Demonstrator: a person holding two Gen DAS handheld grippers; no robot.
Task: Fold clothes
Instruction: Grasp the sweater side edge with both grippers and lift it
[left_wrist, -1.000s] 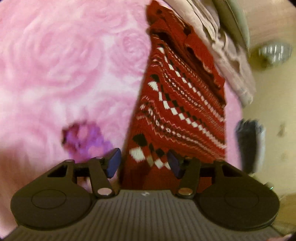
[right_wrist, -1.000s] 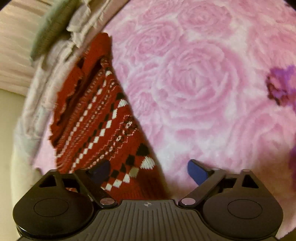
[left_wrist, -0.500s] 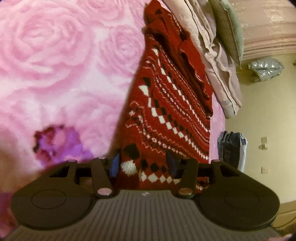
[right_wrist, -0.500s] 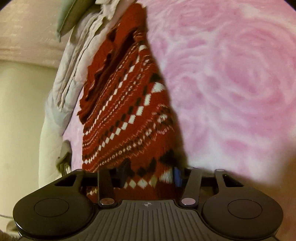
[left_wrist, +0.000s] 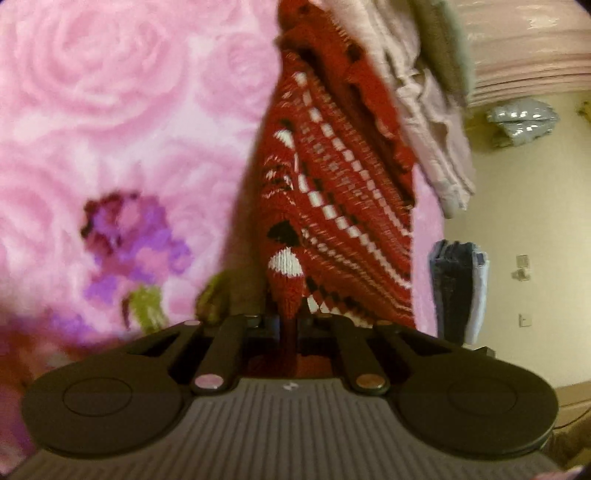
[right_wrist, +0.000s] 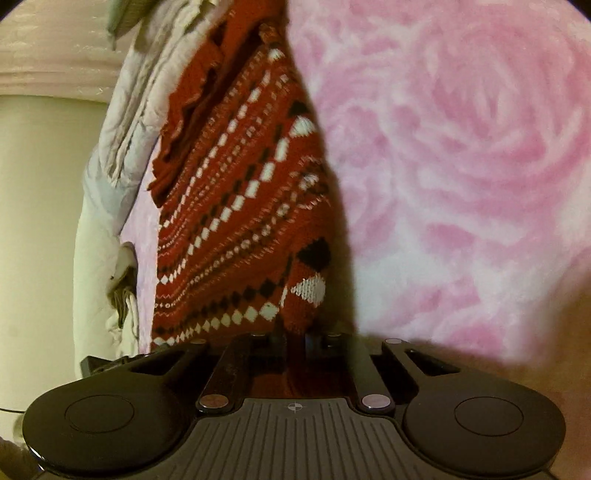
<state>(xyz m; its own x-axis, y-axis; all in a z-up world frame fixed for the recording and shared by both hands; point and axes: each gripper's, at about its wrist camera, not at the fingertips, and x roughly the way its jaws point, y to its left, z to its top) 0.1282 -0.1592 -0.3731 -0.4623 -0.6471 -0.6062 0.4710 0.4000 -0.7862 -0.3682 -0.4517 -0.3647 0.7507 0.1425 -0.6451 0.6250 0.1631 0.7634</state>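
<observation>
A red knit sweater (left_wrist: 332, 192) with white and black diamond bands lies stretched on a pink rose-patterned blanket (left_wrist: 110, 110). My left gripper (left_wrist: 290, 321) is shut on one near corner of the sweater's hem, which is pinched between its jaws and lifted. In the right wrist view the same sweater (right_wrist: 236, 206) runs away from me, and my right gripper (right_wrist: 295, 334) is shut on the other near corner of its hem. The fingertips of both grippers are hidden by the cloth.
Pale crumpled bedding and a grey-green pillow (left_wrist: 436, 122) lie along the sweater's far side, also in the right wrist view (right_wrist: 125, 122). A stack of folded jeans (left_wrist: 458, 288) stands past the bed's edge by the cream wall. The blanket (right_wrist: 461, 166) spreads wide beside the sweater.
Both grippers moved in onto the sweater's near hem and closed from wide open to shut on it. The hem corners now rise off the blanket.
</observation>
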